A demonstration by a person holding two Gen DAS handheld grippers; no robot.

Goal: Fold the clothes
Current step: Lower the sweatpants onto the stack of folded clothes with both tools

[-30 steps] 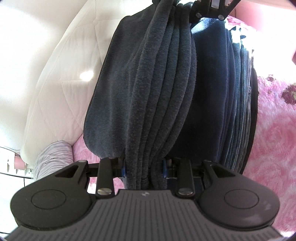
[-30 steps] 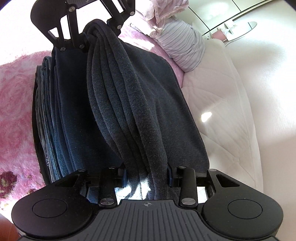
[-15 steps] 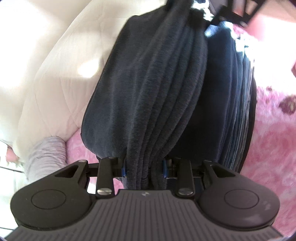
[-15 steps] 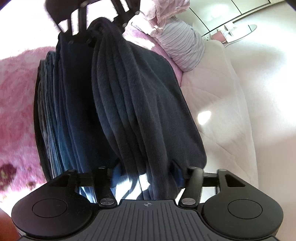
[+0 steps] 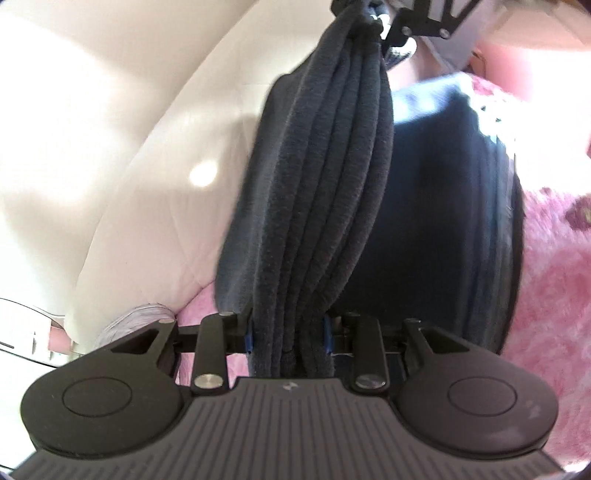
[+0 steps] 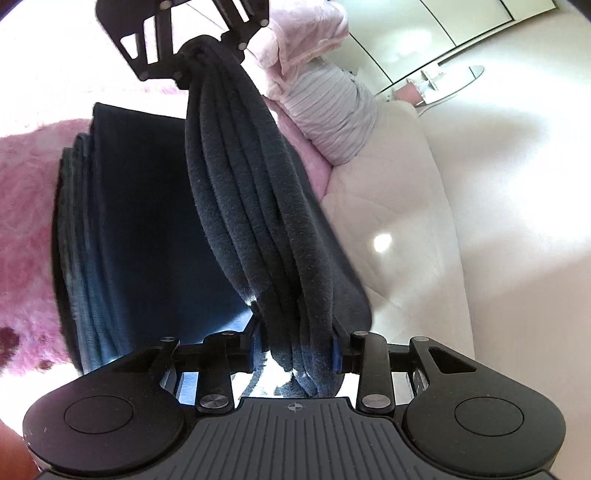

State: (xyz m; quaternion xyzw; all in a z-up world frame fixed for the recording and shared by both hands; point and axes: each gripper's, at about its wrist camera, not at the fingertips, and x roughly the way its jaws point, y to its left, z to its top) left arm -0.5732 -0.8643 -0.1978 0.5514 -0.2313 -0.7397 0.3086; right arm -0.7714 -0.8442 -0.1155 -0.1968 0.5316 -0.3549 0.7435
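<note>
A dark grey fleece garment (image 5: 325,192) is bunched into several folds and stretched taut between my two grippers. My left gripper (image 5: 288,332) is shut on one end of it. My right gripper (image 6: 297,349) is shut on the other end (image 6: 258,206). Each gripper shows at the top of the other's view, the right one in the left wrist view (image 5: 373,18) and the left one in the right wrist view (image 6: 199,55). Under the garment lies a stack of folded dark blue clothes (image 6: 122,229), also in the left wrist view (image 5: 454,221).
The stack rests on a fluffy pink blanket (image 5: 554,288) on a bed. A white quilted mattress side (image 6: 399,229) runs alongside. A striped grey pillow (image 6: 332,118) and a pink cloth (image 6: 306,37) lie at the head. White floor and cabinets are beyond.
Both grippers have lifted the bunched garment higher above the stack and drawn it tighter. More of the blue stack's top shows underneath.
</note>
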